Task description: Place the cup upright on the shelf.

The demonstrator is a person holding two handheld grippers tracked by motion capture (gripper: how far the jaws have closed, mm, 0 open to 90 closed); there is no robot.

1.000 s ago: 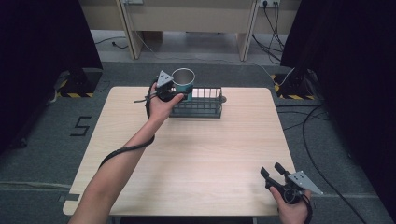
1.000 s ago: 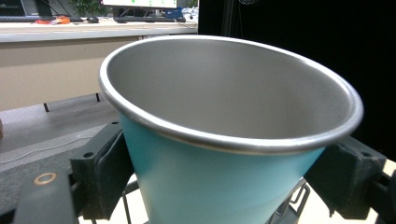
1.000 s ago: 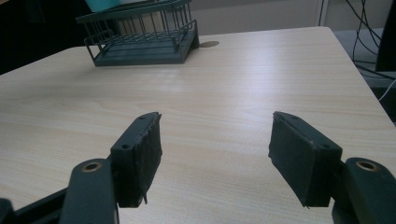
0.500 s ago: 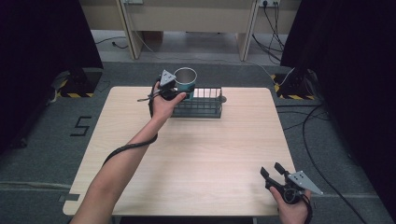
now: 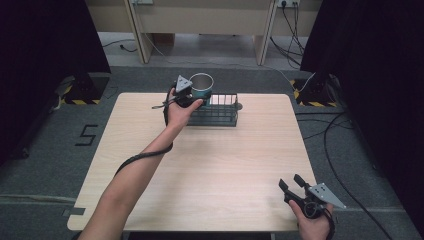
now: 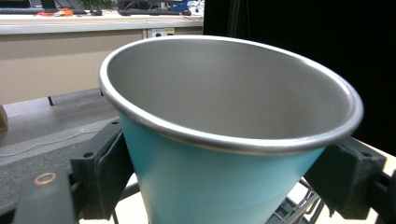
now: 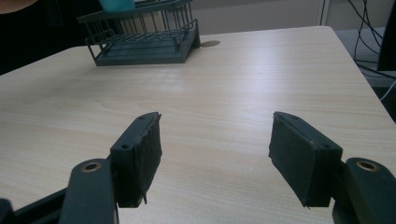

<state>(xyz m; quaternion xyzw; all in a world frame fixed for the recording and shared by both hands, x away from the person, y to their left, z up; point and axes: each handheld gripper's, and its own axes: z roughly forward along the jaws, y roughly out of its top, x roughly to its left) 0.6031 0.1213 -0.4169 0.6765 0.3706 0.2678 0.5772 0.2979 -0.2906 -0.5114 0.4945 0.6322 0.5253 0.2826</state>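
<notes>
A teal metal cup (image 5: 202,86) with a bare steel inside is held upright over the left end of a dark wire rack (image 5: 216,112) at the table's far side. My left gripper (image 5: 192,95) is shut on the cup (image 6: 219,177), a pad pressed on each side of its teal wall below the rim. Whether the cup's base touches the rack is hidden. My right gripper (image 5: 292,184) hovers near the table's front right corner, open with nothing between its pads (image 7: 140,156). From there the rack (image 7: 144,39) lies far ahead, with the cup's base (image 7: 116,4) above it.
The light wooden table (image 5: 210,170) is bare between the rack and my right gripper. A small round grommet (image 7: 210,43) sits beside the rack. Black curtains flank both sides, and cables run over the grey floor (image 5: 340,125) to the right.
</notes>
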